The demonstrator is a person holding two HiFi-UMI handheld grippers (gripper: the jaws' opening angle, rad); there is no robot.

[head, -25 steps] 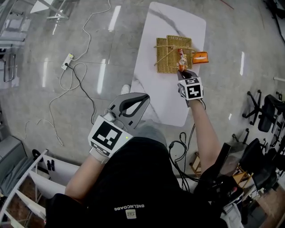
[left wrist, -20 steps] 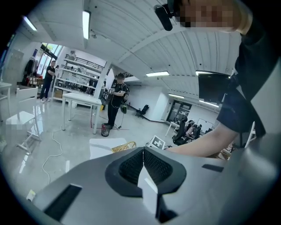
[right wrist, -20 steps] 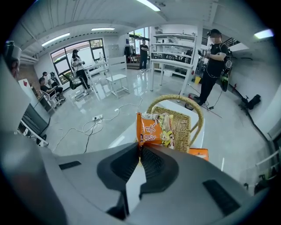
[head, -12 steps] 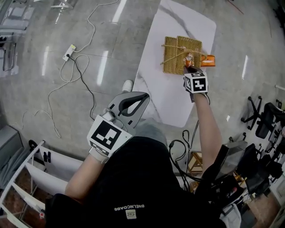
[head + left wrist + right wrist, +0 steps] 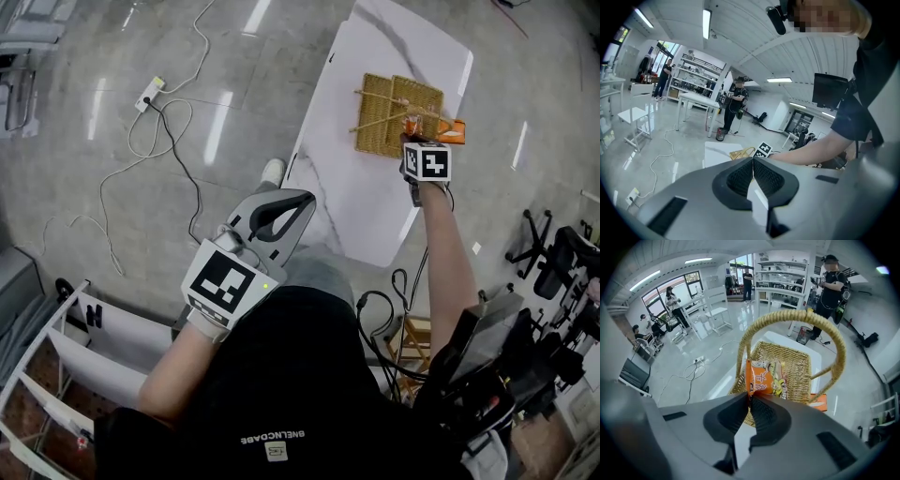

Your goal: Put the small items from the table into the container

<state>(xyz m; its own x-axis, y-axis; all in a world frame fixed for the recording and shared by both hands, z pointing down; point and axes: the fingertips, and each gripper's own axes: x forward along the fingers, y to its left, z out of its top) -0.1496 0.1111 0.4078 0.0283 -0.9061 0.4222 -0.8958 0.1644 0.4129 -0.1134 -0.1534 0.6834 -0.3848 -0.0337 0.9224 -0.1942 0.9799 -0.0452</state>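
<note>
The right tool (image 5: 749, 398) has sunk, lowering its orange packet (image 5: 765, 377) toward the basket (image 5: 380, 122).

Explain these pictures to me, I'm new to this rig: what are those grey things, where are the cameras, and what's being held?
There is no robot arm here: a person holds a grey two-jaw gripper in each hand. The head view looks down from the person's head; the other two cameras ride on the grippers. On the white table sit a wicker basket and, beside it, a loose orange packet. The right gripper is shut on a snack packet over the basket. The left gripper is shut and empty.
</note>
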